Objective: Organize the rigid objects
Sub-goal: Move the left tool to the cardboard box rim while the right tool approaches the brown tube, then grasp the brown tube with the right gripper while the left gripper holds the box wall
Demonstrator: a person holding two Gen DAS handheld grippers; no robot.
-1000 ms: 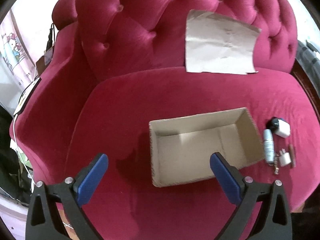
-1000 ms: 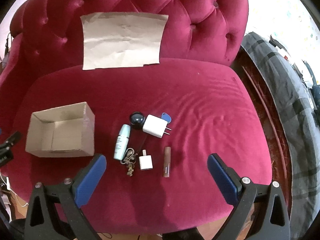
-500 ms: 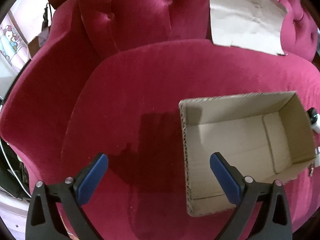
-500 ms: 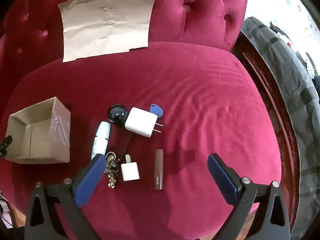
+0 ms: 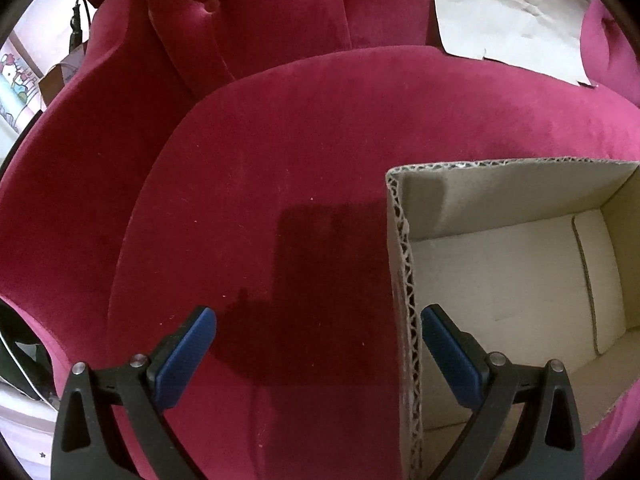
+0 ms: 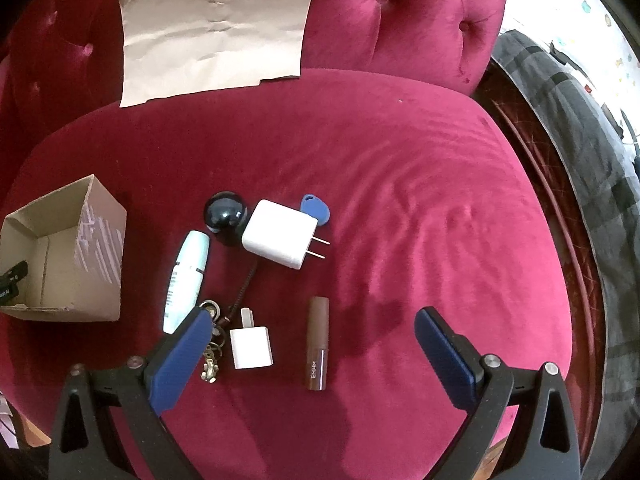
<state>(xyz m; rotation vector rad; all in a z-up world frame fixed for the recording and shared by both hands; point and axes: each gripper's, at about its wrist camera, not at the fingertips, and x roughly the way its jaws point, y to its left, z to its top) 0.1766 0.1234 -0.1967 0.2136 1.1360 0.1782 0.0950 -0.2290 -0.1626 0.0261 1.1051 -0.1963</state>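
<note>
An open cardboard box (image 5: 512,280) sits on the red velvet seat; it also shows in the right wrist view (image 6: 64,256). My left gripper (image 5: 318,344) is open, straddling the box's left wall, right finger inside. My right gripper (image 6: 312,344) is open and empty, low over a cluster of small items: a brown lipstick tube (image 6: 318,342), a small white plug (image 6: 252,346), a large white charger (image 6: 280,238), a pale tube (image 6: 186,280), keys (image 6: 212,344), a black ball (image 6: 224,212) and a blue tag (image 6: 316,210).
A crumpled brown paper sheet (image 6: 216,26) leans on the tufted backrest (image 6: 400,12); it shows in the left wrist view too (image 5: 512,12). A dark plaid blanket (image 6: 580,128) lies to the right of the chair. The seat's front edge is just below my right gripper.
My left gripper moved forward and down onto the box's left wall. My right gripper moved closer and lower over the small items. Both stayed open.
</note>
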